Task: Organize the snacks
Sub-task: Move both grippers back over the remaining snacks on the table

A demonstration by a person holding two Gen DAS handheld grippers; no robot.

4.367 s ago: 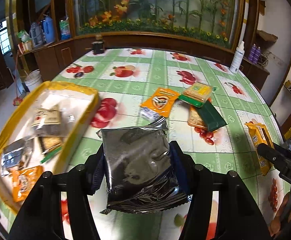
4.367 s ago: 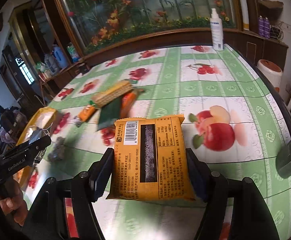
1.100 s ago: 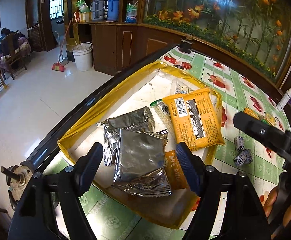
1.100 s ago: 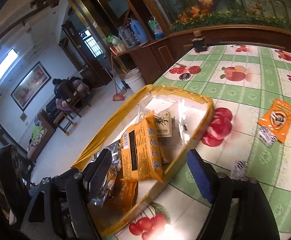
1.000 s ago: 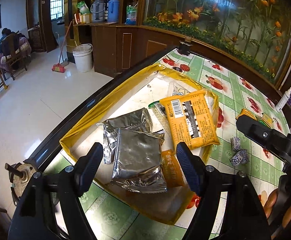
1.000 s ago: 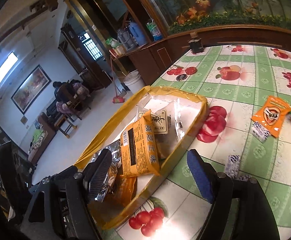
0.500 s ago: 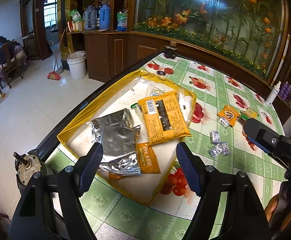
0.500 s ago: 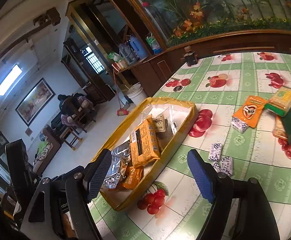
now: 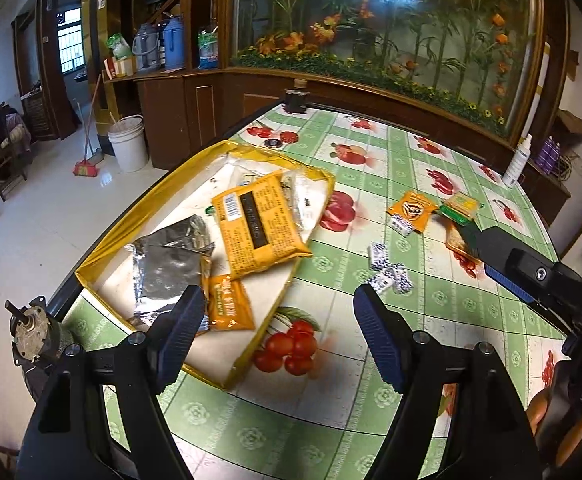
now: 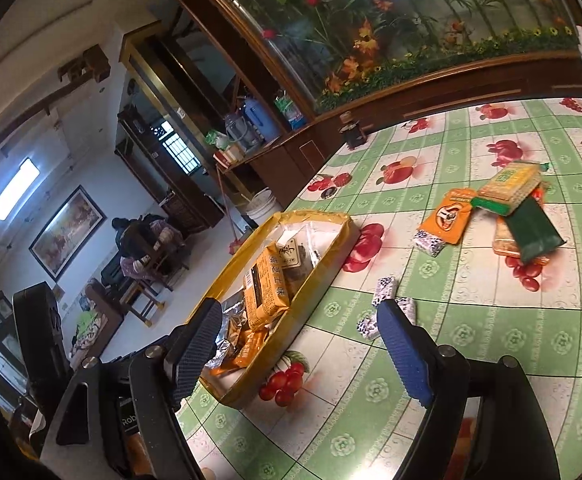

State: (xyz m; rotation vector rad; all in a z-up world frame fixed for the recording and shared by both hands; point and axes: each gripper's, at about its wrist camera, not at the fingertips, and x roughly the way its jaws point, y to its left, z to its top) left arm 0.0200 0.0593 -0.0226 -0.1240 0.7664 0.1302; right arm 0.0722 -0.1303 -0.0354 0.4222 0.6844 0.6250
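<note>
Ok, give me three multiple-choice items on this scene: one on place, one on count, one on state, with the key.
1. Where does the big orange packet lie?
A. in the yellow-rimmed tray
B. on the floor
C. beside the spray bottle

2. How many small blue-and-white candies lie on the tablecloth?
A. one
B. five
C. twelve

3. The left hand-held gripper is:
A. shut on a packet
B. open, empty
C. out of view

Key: A, it rests among the tray's packets; B, one by the small orange packet, four nearer; B, only tablecloth and tray between the jaws.
</note>
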